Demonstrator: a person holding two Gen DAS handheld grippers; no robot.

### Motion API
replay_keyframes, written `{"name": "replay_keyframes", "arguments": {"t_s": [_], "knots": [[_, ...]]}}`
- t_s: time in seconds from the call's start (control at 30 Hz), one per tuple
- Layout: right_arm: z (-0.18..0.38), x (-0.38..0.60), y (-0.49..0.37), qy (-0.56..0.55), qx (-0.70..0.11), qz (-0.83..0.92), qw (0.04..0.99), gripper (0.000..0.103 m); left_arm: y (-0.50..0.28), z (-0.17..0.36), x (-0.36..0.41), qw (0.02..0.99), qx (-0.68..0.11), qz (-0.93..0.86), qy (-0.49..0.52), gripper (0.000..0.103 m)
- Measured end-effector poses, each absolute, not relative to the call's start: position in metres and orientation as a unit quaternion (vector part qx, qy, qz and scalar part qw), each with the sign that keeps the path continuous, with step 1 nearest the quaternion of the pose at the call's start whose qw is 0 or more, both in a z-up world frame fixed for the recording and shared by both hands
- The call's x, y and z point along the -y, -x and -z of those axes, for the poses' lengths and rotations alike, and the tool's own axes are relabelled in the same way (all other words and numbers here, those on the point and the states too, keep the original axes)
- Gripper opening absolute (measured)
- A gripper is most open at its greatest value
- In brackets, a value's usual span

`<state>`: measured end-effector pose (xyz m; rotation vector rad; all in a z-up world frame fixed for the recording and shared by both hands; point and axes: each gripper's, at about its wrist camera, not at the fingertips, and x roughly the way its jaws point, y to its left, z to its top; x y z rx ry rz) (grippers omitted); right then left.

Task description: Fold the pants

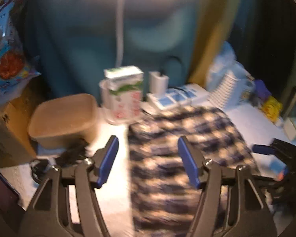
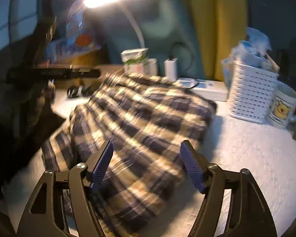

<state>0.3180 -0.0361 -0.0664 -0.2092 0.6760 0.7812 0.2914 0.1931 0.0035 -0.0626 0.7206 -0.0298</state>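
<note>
The plaid pants [image 1: 187, 154] lie folded in a long strip on the white table; they also show in the right wrist view [image 2: 140, 130], with a lower layer sticking out at their left edge. My left gripper [image 1: 148, 144] is open and empty, hovering above the pants' left edge. My right gripper [image 2: 146, 148] is open and empty, hovering above the near part of the pants. The right gripper also shows at the right edge of the left wrist view [image 1: 266, 150]. Both views are blurred.
A tan lidded box [image 1: 63, 118], a milk carton [image 1: 126, 92], a white charger [image 1: 158, 82] and black cables [image 1: 69, 154] stand behind and left. A white basket [image 2: 250, 92] and a mug [image 2: 284, 106] stand right. A laptop [image 2: 49, 73] sits left.
</note>
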Motion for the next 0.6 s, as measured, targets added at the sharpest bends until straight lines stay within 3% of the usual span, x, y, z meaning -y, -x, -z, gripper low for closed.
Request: {"name": "replay_keyframes", "arguments": {"t_s": [0.03, 0.2, 0.37, 0.6], "knots": [[0.067, 0.033, -0.316, 0.108, -0.325, -0.371, 0.863, 0.061, -0.289, 0.003, -0.181, 0.931, -0.363, 0.034, 0.028, 0.064], [0.090, 0.022, -0.321, 0.132, -0.408, -0.360, 0.828, 0.060, -0.277, 0.041, -0.142, 0.905, -0.420, 0.061, -0.011, 0.064], [0.093, 0.020, -0.301, 0.181, -0.409, -0.353, 0.822, 0.060, -0.271, 0.060, -0.145, 0.897, -0.439, 0.052, -0.020, 0.064], [0.094, 0.052, -0.275, 0.209, -0.414, -0.353, 0.813, 0.060, -0.258, 0.046, -0.173, 0.898, -0.438, -0.003, -0.032, 0.064]]}}
